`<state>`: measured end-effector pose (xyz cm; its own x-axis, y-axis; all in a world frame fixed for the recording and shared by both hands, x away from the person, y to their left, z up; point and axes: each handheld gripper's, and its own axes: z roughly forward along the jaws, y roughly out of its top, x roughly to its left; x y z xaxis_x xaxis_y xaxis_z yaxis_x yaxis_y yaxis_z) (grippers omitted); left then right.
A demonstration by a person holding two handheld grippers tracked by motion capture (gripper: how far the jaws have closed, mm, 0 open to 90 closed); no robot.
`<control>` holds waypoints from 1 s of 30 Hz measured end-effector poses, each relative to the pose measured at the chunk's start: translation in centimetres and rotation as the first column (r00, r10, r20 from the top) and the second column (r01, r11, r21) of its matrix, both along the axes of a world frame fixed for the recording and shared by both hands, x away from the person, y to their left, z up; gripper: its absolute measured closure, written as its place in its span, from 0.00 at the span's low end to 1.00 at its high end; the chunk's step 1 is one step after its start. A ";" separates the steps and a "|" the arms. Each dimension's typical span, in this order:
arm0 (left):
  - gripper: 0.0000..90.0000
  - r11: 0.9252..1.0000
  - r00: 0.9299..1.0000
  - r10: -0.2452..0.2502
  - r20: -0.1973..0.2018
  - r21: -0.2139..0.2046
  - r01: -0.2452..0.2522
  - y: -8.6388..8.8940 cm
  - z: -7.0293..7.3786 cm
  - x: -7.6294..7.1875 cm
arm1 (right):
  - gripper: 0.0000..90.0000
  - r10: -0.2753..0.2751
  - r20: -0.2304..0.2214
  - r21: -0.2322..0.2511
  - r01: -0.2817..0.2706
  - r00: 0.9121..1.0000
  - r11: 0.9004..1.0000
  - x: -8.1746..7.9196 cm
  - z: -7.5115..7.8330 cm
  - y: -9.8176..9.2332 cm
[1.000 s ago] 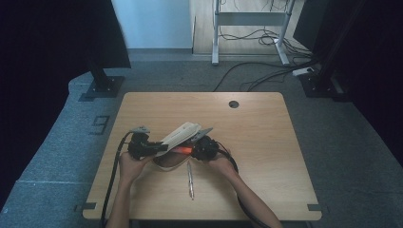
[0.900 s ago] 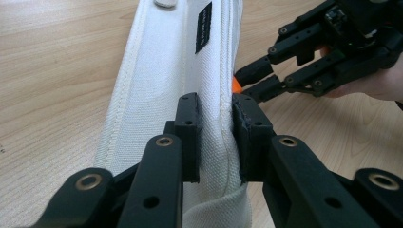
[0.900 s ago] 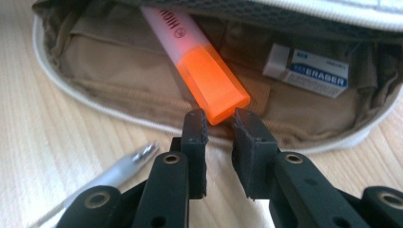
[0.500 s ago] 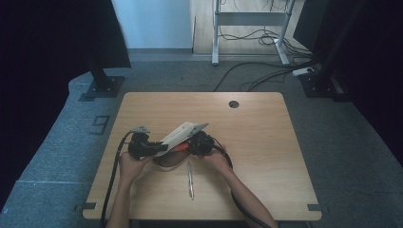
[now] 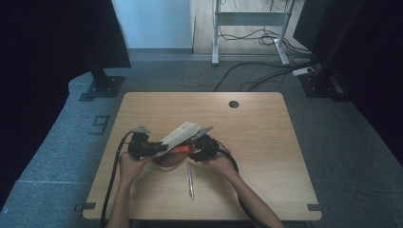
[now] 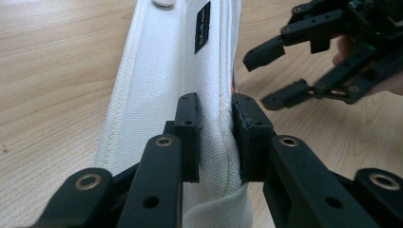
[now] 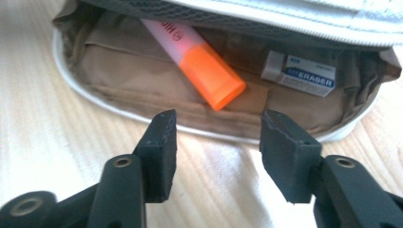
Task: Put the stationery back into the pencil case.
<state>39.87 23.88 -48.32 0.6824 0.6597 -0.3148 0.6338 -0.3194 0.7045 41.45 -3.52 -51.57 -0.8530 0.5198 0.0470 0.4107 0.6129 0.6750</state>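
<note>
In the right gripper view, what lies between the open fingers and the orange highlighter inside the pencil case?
In the right gripper view, between the right gripper and the orange highlighter lie bare table, the pencil case white rim and tan lining.

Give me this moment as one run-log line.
left gripper: shut on pencil case flap, holding it open | right gripper: open, empty, facing highlighter and eraser inside | pen: on table

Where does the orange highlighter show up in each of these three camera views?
High view: orange highlighter at table centre, under the raised flap, between both grippers.
Left gripper view: a thin orange sliver past the flap's right edge.
Right gripper view: upper centre, lying inside the open pouch.
Shared landmark: the white pencil case.
</note>
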 end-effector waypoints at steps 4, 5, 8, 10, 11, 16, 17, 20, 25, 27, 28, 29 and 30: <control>0.82 1.000 1.000 -0.002 0.000 0.001 0.002 0.0 0.0 0.0 | 0.44 0.011 0.003 -0.002 -0.011 1.000 1.000 -1.1 0.0 -0.1; 0.82 1.000 1.000 -0.002 0.001 0.002 0.002 0.0 0.0 0.0 | 0.44 0.014 0.001 0.000 -0.014 1.000 1.000 -1.4 -0.1 -0.1; 0.82 1.000 1.000 -0.003 0.000 0.002 0.003 0.0 0.0 0.0 | 0.44 0.019 -0.001 0.003 -0.019 1.000 1.000 -1.9 -0.1 -0.1; 0.82 1.000 1.000 -0.004 0.000 0.001 0.004 0.0 0.0 0.0 | 0.44 0.027 -0.011 0.012 -0.026 1.000 1.000 -2.9 -0.2 -0.2; 0.82 1.000 1.000 -0.004 0.000 0.001 0.004 0.0 0.0 0.0 | 0.44 0.027 -0.011 0.012 -0.026 1.000 1.000 -2.9 -0.2 -0.2; 0.82 1.000 1.000 -0.004 0.000 0.005 0.004 0.0 0.0 0.0 | 0.48 0.035 -0.028 0.021 -0.034 0.999 0.999 -4.5 -0.8 -0.2; 0.82 1.000 1.000 -0.004 0.000 0.004 0.004 0.0 0.0 0.0 | 0.49 0.038 -0.027 0.016 -0.037 0.999 0.999 -4.7 -0.9 -0.1; 0.82 1.000 1.000 -0.004 0.000 0.004 0.004 0.0 0.0 0.0 | 0.52 0.044 -0.033 0.007 -0.043 0.999 0.999 -5.2 -1.3 0.3; 0.82 1.000 1.000 -0.005 0.000 0.004 0.005 0.0 0.0 0.0 | 0.53 0.050 -0.038 0.003 -0.050 0.998 0.999 -5.6 -1.6 0.9; 0.82 1.000 1.000 -0.005 0.000 0.004 0.005 0.0 0.0 0.0 | 0.56 0.047 -0.026 -0.015 -0.048 0.999 0.999 -5.8 -1.9 1.4; 0.82 1.000 1.000 -0.006 0.000 0.005 0.006 0.0 0.0 0.0 | 0.56 0.045 -0.023 -0.026 -0.046 0.999 0.999 -5.8 -2.0 1.6; 0.82 1.000 1.000 -0.005 0.000 0.005 0.005 0.0 0.0 0.0 | 0.60 0.043 -0.014 -0.024 -0.043 0.999 0.999 -5.9 -2.0 1.7; 0.82 1.000 1.000 -0.005 0.000 0.005 0.005 0.0 0.0 0.0 | 0.60 0.043 -0.014 -0.024 -0.043 0.999 0.999 -5.9 -2.0 1.7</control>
<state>39.82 23.86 -48.30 0.6859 0.6574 -0.3121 0.6323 -0.3262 0.7027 35.60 -1.86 -53.60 -0.8738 0.4840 0.0468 0.3930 0.6461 0.6543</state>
